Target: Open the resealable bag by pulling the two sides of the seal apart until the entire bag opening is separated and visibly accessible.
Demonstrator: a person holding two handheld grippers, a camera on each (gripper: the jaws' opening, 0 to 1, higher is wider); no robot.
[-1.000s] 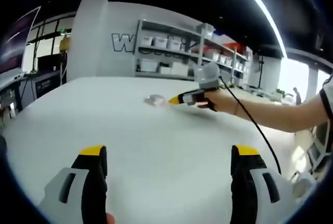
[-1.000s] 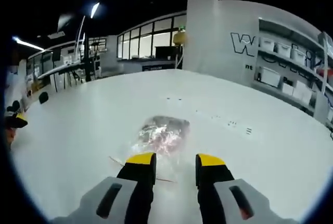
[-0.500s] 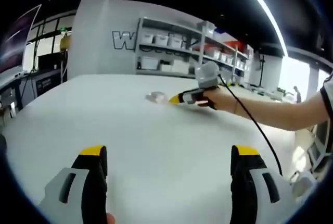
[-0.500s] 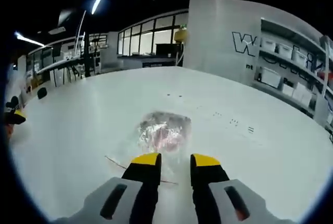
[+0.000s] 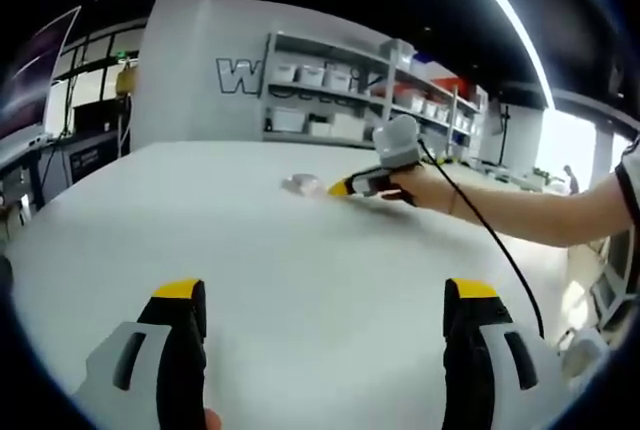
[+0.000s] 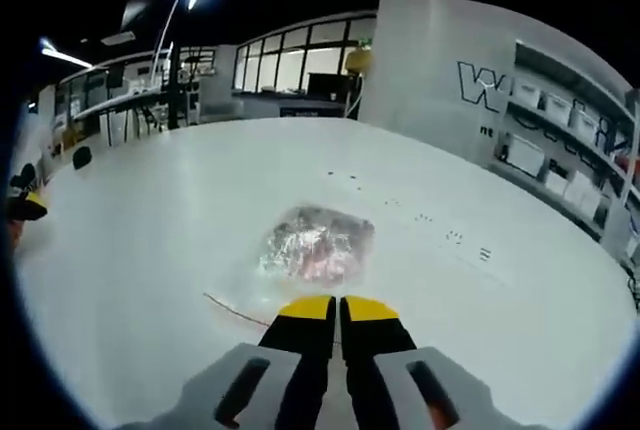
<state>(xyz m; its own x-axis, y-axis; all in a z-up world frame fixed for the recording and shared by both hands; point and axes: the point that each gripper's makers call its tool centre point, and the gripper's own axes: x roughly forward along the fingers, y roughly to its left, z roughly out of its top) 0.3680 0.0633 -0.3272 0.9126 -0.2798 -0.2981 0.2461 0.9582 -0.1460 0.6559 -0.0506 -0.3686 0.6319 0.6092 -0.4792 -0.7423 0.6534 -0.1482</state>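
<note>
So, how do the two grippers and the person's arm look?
Both grippers have grey bodies and black jaws with yellow tips: left gripper, right gripper. A black cable runs from the right gripper along the bare forearm, where a dark-edged white short sleeve shows.

A broad white table (image 6: 150,250) carries a clear resealable bag (image 6: 315,245) with crinkled silvery-pink contents, lying flat beside small dark marks (image 6: 455,238).
</note>
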